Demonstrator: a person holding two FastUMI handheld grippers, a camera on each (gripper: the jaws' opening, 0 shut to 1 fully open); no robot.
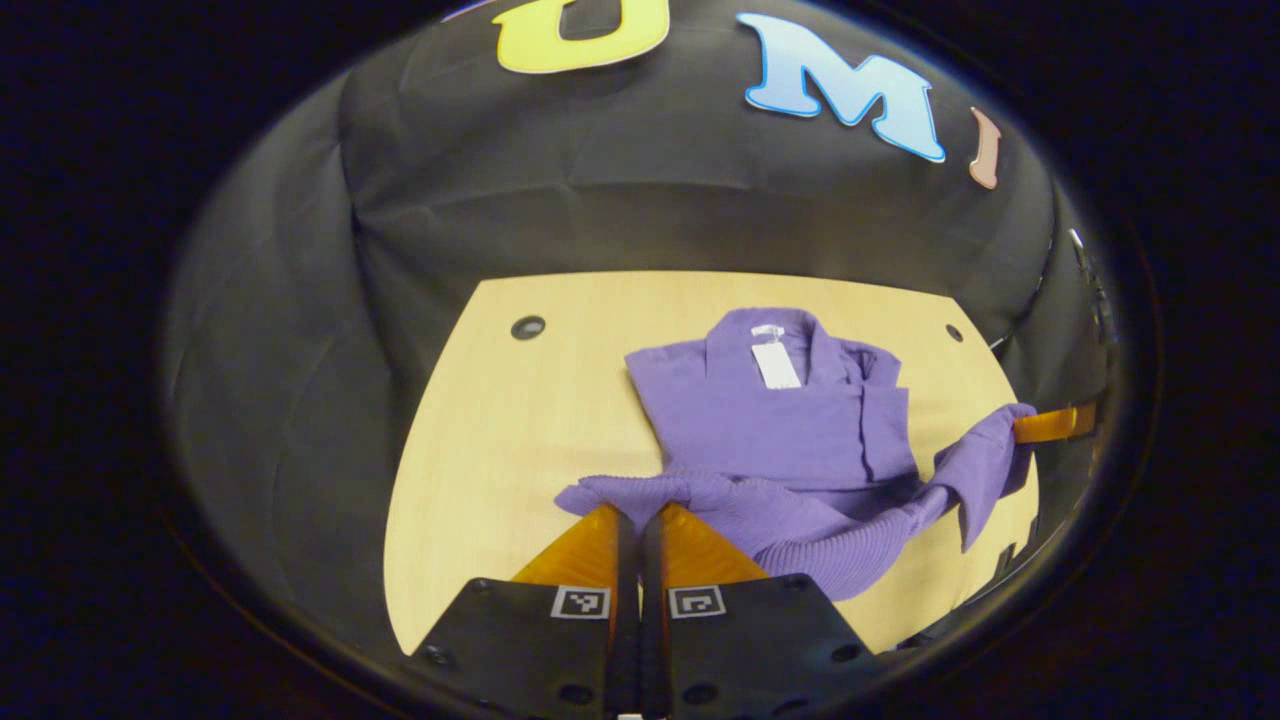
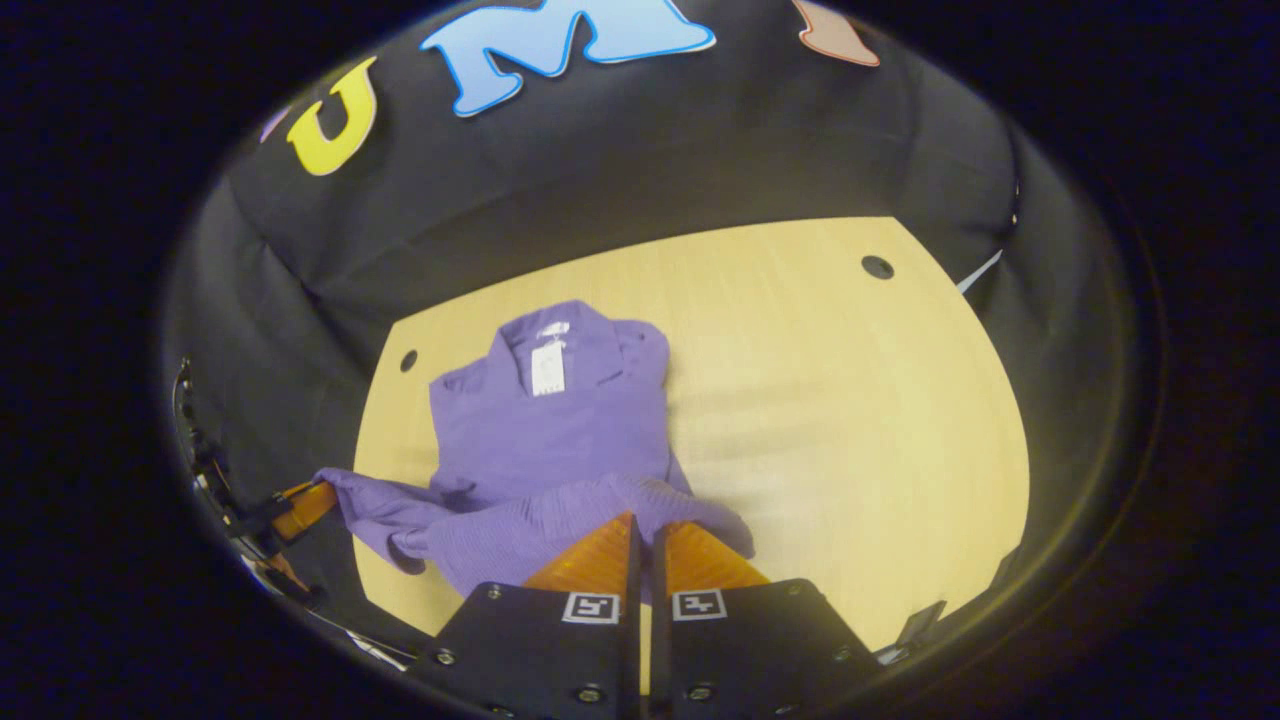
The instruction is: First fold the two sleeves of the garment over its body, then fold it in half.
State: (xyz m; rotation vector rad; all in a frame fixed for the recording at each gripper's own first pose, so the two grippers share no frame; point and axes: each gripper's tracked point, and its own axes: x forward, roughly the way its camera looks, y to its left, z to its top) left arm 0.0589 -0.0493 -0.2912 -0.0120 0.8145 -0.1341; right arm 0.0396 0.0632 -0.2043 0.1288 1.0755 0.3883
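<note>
- In the left gripper view, the purple garment (image 1: 770, 420) lies on the light wooden table (image 1: 500, 430) right of the frame's centre, collar toward the top, a white tag (image 1: 776, 364) at the neck.
- This view shows a folded sleeve (image 1: 885, 415) as a vertical band down the right side of the body; in the right gripper view that part cannot be made out clearly.
- The left gripper (image 1: 638, 520) sits at bottom centre, its fingers (image 1: 590, 548) pressed together and pinching the ribbed hem (image 1: 700, 500), which bunches across the lower middle.
- At the right edge of that view, the right gripper (image 1: 1030, 425) holds the other end of the hem, lifted off the table; its body is cut off by the frame edge.
- In the right gripper view, the garment (image 2: 555, 430) lies left of centre, and the right half of the table (image 2: 850, 420) stands bare, with a dark round hole (image 2: 877, 267) at upper right.
- The right gripper (image 2: 645, 535) at bottom centre has its fingers (image 2: 700, 560) closed together on the ribbed hem (image 2: 560, 520).
- At the lower left edge the left gripper (image 2: 312, 502) shows, gripping the pulled-out corner of the hem.
- Both grippers point toward the collar from the hem side, with the hem stretched between them.
</note>
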